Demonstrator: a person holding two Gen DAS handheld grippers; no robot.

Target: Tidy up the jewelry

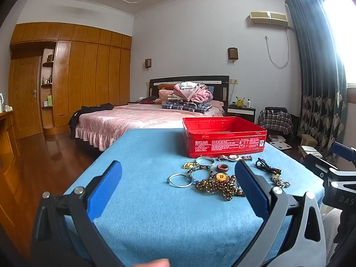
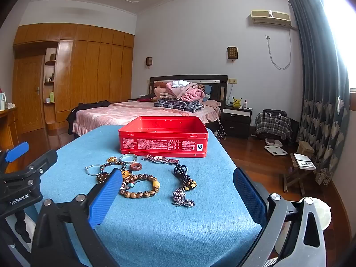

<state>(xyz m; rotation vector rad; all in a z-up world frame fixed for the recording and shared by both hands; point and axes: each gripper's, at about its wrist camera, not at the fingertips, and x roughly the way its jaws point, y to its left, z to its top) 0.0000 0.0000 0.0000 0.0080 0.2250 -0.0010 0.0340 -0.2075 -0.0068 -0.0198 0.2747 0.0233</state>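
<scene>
Bed [image 2: 142,111]: pink cover, far side of room, folded clothes stacked near headboard.
Table [image 2: 166,222]: blue cloth top, long axis runs away from cams toward bed.
Box [image 2: 163,141]: red tin, lid off, open side up, far part of table; long axis left-right, printed long wall faces cams. Inside not visible.
Left claw [image 1: 178,180]: blue pads wide apart, holding nothing, above near part of table; points toward box & bed. Right pad overlaps bead pile in left view.
Right claw [image 2: 175,189]: pads wide apart, nothing between them but jewelry lying on cloth; points same way.
Jewelry, general: all on cloth, near side of box, none seen in box.
Wood bead bracelet [image 2: 140,187]: flat loop, nearest piece, just beside left pad of right claw.
Dark bead strand [image 2: 183,178]: bunched, long axis near-far, sparkly brooch-like piece [image 2: 181,198] at near end.
Watch [image 2: 160,159]: flat, face up, band left-right, just in front of box wall.
Silver bangle [image 2: 128,157]: flat, left of watch.
Thin silver bangle [image 1: 179,180]: flat, leftmost piece.
Brown ring [image 2: 136,166]: flat, betw. silver bangle & bead bracelet.
</scene>
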